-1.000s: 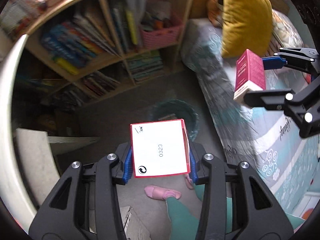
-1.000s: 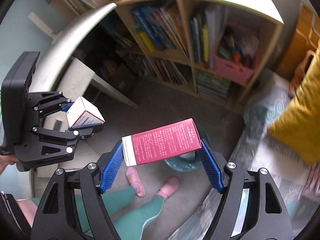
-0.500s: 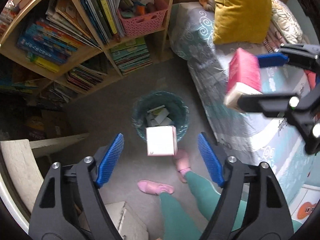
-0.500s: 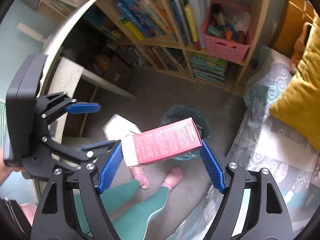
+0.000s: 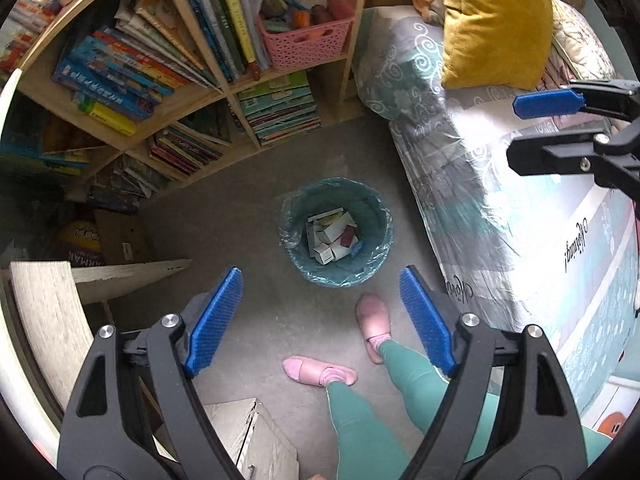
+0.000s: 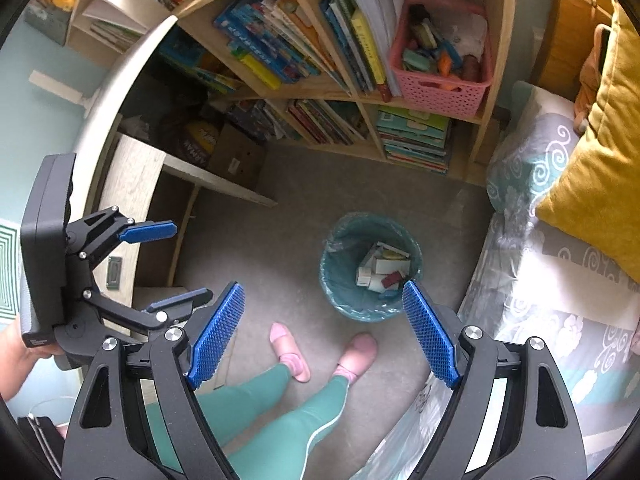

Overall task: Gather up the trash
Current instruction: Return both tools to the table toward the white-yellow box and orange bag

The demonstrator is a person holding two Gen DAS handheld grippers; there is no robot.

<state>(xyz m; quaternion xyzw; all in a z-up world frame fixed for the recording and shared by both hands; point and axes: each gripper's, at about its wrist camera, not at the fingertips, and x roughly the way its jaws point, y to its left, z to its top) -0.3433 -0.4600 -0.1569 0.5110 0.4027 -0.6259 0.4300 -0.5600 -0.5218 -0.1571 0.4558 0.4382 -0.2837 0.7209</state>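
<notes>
A teal-lined waste bin (image 5: 374, 216) (image 6: 340, 248) stands on the grey floor below both grippers, with several small cardboard boxes (image 5: 332, 236) (image 6: 384, 268) lying inside it. My left gripper (image 5: 320, 278) points straight down over the bin; its jaws are opening and nothing is between them. It also shows at the left of the right wrist view as the left gripper (image 6: 192, 260). My right gripper (image 6: 323, 286) hangs open and empty just above the bin's near rim, and appears at the right edge as the right gripper (image 5: 514, 132).
A wooden bookshelf (image 5: 224, 92) with a pink basket (image 5: 304, 40) stands behind the bin. A bed (image 5: 500, 208) with a yellow pillow (image 5: 496, 20) lies to the right. The person's feet in pink slippers (image 5: 372, 320) stand beside the bin. A pale wooden desk (image 6: 132, 184) is at the left.
The left gripper opened and its white-and-red box fell into the bin. The pink box left the right gripper's jaws too; both grippers now hang empty.
</notes>
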